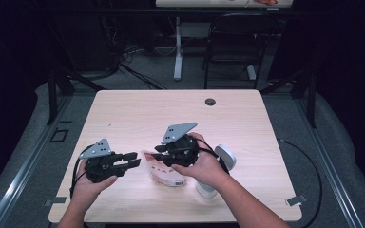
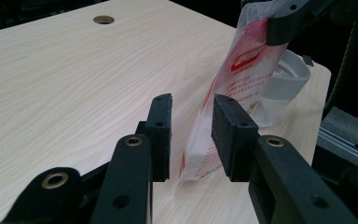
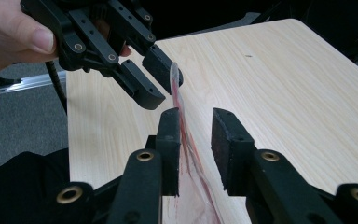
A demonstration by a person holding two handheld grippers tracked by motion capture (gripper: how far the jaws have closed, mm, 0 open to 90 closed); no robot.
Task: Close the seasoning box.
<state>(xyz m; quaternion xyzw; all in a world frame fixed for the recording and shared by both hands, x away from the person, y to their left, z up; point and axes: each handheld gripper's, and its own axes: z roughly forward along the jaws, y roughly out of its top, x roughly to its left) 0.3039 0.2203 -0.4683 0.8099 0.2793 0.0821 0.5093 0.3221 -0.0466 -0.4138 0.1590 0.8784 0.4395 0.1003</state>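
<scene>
The see-through bag (image 1: pixel 164 172) stands up on the wooden surface (image 1: pixel 247 128) between both tools. The left tool (image 2: pixel 191 135) and right tool (image 3: pixel 195 149) each gape around an edge, not squeezing yet. Grabbing comes next, I think.

A pale wooden table (image 1: pixel 123 109) with a round cable hole (image 1: pixel 210 101) is standing on grey carpet (image 1: pixel 24 137) in a dim room, well beyond the jaws. Behind it a black chair (image 1: pixel 233 42) and the white leg of another desk (image 1: pixel 177 47) are sitting near tangled cables (image 1: pixel 123 57), while darkness is swallowing both sides.
</scene>
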